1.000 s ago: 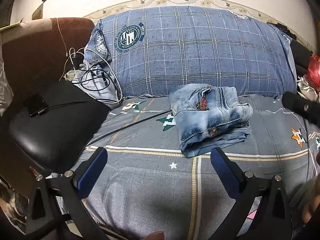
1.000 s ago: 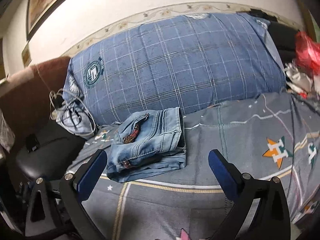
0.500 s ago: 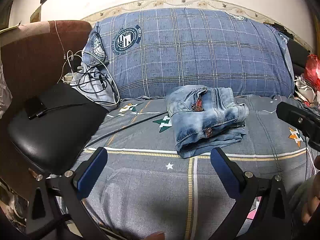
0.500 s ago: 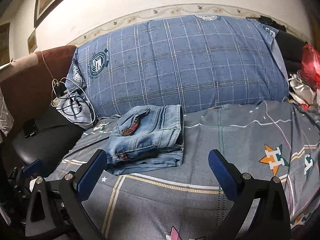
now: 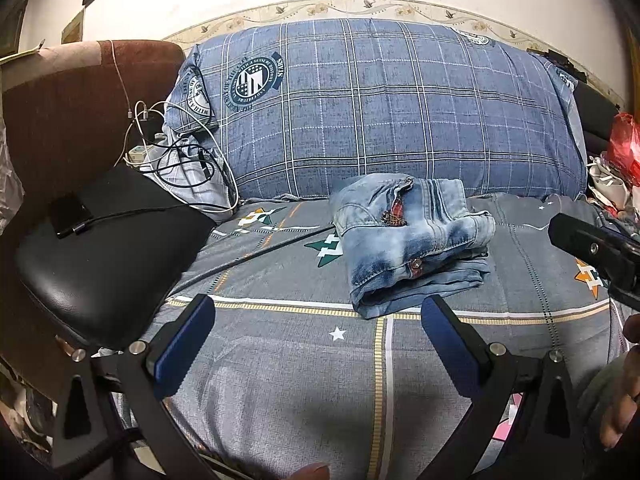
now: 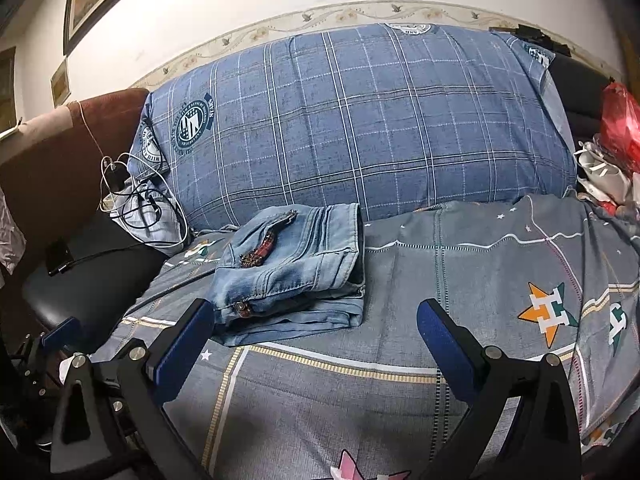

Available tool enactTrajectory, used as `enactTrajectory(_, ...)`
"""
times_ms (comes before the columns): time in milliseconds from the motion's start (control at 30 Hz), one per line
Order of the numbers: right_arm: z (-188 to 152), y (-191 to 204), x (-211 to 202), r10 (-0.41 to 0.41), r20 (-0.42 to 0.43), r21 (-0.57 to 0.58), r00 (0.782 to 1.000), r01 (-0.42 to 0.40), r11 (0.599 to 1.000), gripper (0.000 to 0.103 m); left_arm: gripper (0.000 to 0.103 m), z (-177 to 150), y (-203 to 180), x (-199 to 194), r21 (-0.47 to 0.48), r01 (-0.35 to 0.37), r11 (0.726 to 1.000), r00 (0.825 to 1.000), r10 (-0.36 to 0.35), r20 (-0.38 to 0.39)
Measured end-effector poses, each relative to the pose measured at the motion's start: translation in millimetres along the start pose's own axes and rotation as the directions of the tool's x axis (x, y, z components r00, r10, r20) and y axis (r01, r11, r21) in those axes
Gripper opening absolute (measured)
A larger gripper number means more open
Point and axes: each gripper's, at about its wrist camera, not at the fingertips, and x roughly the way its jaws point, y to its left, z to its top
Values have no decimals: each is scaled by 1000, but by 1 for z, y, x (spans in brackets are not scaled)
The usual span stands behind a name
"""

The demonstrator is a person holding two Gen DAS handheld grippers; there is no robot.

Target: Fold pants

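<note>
A pair of light blue jeans [image 5: 412, 240] lies folded into a compact bundle on the grey patterned bedsheet [image 5: 280, 360], just in front of the big blue plaid pillow [image 5: 380, 108]. My left gripper [image 5: 316, 320] hovers open near the bed's front edge, short of the bundle, with nothing between its blue pads. In the right wrist view the same jeans [image 6: 296, 268] lie ahead and to the left. My right gripper [image 6: 312, 326] is open and empty too, its left pad close to the bundle's front corner. The right gripper's body [image 5: 592, 248] shows at the left view's right edge.
A black padded seat [image 5: 100, 260] with a phone and cable stands left of the bed, beside a brown chair back [image 5: 72, 120]. Tangled charger cables [image 5: 176, 160] lie by the pillow. A red bag [image 6: 620, 128] and white clutter sit at far right. A hand [image 5: 624, 392] shows lower right.
Both grippers have drawn back and steadied; the right wrist view has levelled out and the jeans sit nearer its centre. The folded jeans have not moved. Both stay open.
</note>
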Motion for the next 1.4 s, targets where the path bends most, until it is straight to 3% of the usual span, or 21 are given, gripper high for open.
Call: enactTrajectory(1400,-4,-6,13,-22,-62,14,998,23,1000,102,103,0,3,1,-7,20,1000,1000,-20,-9)
